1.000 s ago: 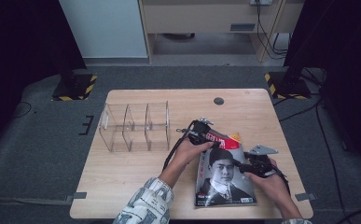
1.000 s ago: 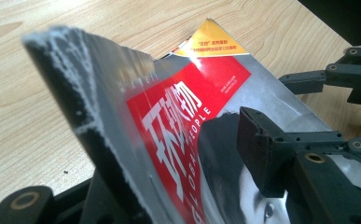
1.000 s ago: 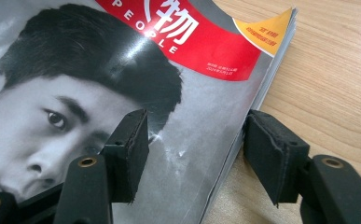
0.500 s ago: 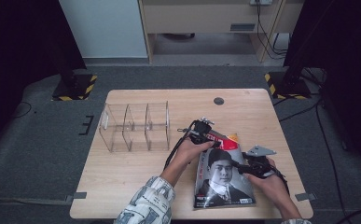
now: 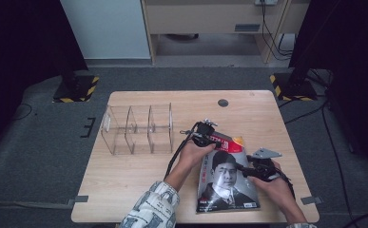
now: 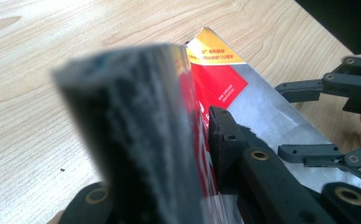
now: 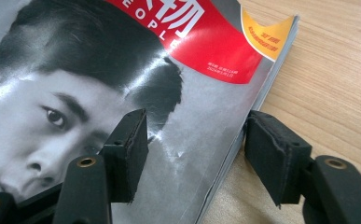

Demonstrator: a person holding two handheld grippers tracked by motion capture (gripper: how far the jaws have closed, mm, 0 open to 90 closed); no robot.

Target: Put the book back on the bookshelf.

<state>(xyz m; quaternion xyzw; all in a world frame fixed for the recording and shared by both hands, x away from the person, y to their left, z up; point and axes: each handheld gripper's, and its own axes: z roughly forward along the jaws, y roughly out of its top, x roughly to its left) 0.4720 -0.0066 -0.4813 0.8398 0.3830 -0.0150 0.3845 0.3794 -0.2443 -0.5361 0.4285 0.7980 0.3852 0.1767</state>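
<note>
A magazine [image 5: 227, 180] with a portrait cover and red title band lies flat on the wooden table [image 5: 124, 175], near its front right. My left gripper [image 5: 209, 137] is at the magazine's upper left corner. In the left gripper view its jaws have just been closing and now pinch the magazine [image 6: 262, 102] between the pads, so the left gripper [image 6: 197, 121] is shut on it. My right gripper [image 5: 243, 168] is open at the magazine's right edge. In the right gripper view one pad [image 7: 131, 135] rests over the cover [image 7: 122, 60], the other stands beyond the edge above bare wood.
A clear acrylic divider rack [image 5: 136, 129] stands on the table to the left of the left gripper. A dark round grommet [image 5: 223, 102] sits near the table's far edge. The right gripper [image 6: 283, 119] shows close by in the left gripper view.
The left gripper's jaws have drawn together on the magazine's upper left corner. Both hands and the magazine have stayed in place.
</note>
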